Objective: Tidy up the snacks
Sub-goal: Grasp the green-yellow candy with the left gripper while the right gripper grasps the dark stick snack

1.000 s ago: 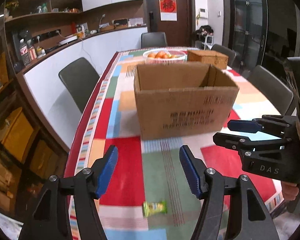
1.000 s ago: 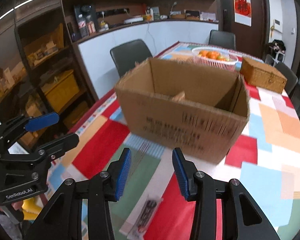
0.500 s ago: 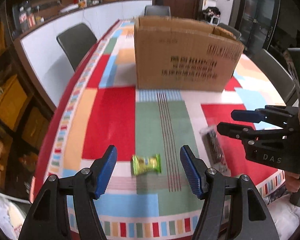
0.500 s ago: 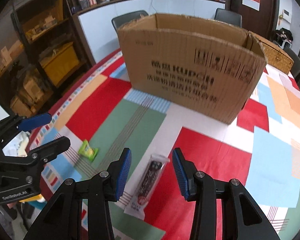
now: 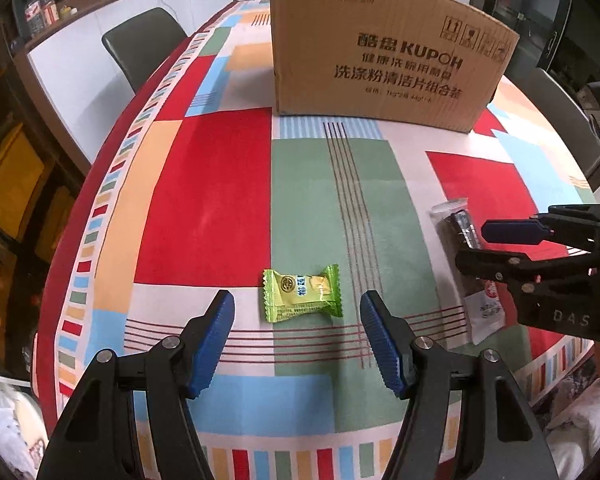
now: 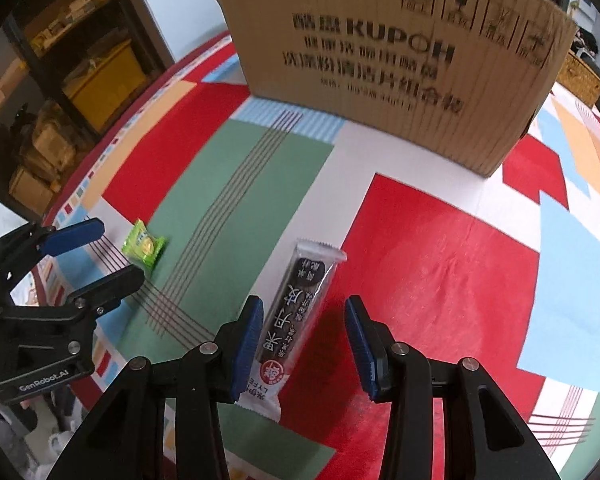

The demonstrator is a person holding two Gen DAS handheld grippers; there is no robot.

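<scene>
A small green candy packet (image 5: 302,294) lies on the patchwork tablecloth, just ahead of and between the fingers of my open left gripper (image 5: 298,320). It also shows in the right wrist view (image 6: 144,243). A long dark snack bar in a clear wrapper (image 6: 296,308) lies between the fingers of my open right gripper (image 6: 300,320), close to the left finger. The bar shows in the left wrist view (image 5: 462,236), partly hidden by the right gripper (image 5: 512,240). A brown cardboard box (image 5: 384,60) stands further back on the table.
The table's near edge (image 5: 300,464) is right below the grippers. A dark chair (image 5: 140,44) stands at the left side. A wicker basket (image 6: 582,76) sits behind the box at the right. Shelves with boxes (image 6: 80,60) stand left of the table.
Both grippers have come down and closer to the table. The candy now lies between the left fingers and the snack bar between the right fingers. Both stay open.
</scene>
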